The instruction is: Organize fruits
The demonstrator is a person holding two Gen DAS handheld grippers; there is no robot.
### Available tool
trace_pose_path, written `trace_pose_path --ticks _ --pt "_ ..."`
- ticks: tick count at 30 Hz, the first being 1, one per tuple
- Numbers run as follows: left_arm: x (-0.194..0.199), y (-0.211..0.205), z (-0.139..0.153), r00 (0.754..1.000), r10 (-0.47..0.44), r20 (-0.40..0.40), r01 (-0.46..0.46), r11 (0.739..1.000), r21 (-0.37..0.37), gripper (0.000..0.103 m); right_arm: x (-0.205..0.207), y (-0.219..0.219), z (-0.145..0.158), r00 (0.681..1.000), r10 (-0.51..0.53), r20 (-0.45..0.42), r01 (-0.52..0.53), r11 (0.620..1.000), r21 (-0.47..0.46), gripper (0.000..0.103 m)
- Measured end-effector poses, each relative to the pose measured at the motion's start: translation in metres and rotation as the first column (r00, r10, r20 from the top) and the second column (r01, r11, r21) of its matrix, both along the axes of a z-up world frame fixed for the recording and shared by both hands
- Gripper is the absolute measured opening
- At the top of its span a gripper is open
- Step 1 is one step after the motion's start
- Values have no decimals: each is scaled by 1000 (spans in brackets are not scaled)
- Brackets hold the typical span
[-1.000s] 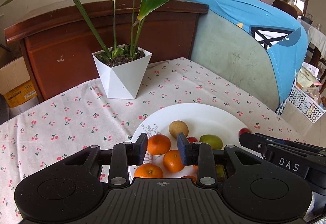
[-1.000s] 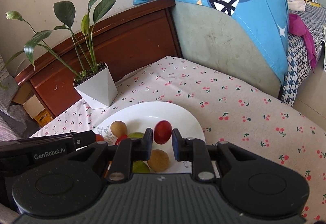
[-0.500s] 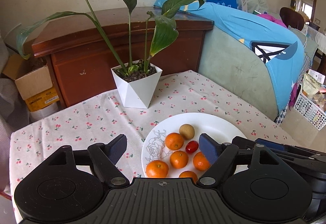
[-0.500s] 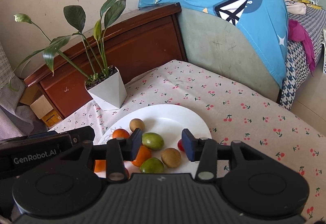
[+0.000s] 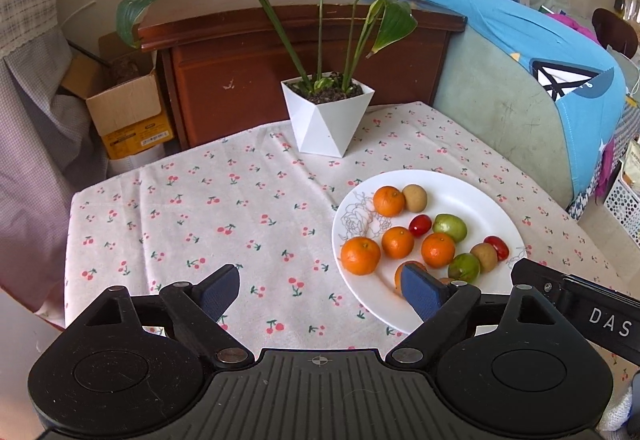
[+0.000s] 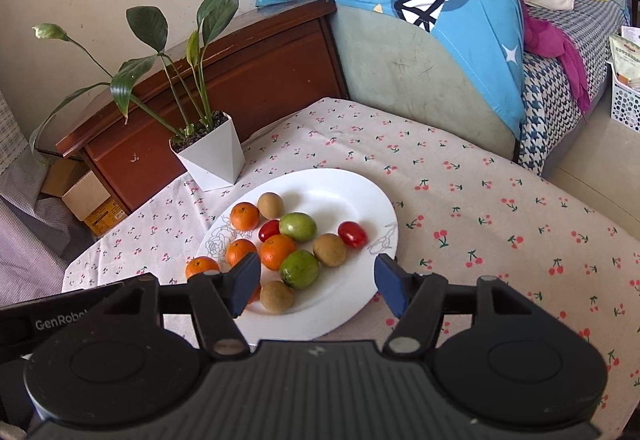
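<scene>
While both tongs are opening with nothing held, the fruits (image 6: 298, 228) are seen gathered on the plate (image 6: 360, 196) near the tabletop's right edge, nearer the right tongs (image 6: 316, 282) than the left tongs (image 5: 320, 290).

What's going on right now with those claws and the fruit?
Left claw and right claw opening, both empty. Fruit all on plate. Nothing in the way.
</scene>
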State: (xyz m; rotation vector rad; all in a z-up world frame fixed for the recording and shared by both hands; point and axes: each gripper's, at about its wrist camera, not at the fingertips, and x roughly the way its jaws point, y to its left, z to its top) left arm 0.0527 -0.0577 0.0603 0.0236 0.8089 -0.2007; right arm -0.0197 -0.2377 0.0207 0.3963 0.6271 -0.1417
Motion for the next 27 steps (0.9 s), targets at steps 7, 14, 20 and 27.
trace_pose_path --ticks 7,14,20,27 --pt "-2 0 -7 999 16 -40 -14 999 47 91 -1 8 -2 999 -13 -46 13 1000 -3 75" --pt "1 -3 -9 998 38 -56 -34 997 77 94 1 11 -3 995 -54 -86 48 997 -61 83" --pt "5 -4 -11 995 62 -81 -56 995 76 94 5 13 -7 991 -54 -123 41 994 -104 88" --pt "6 -9 -14 994 62 -96 -53 994 92 95 9 11 -12 983 -79 -167 61 992 -110 90"
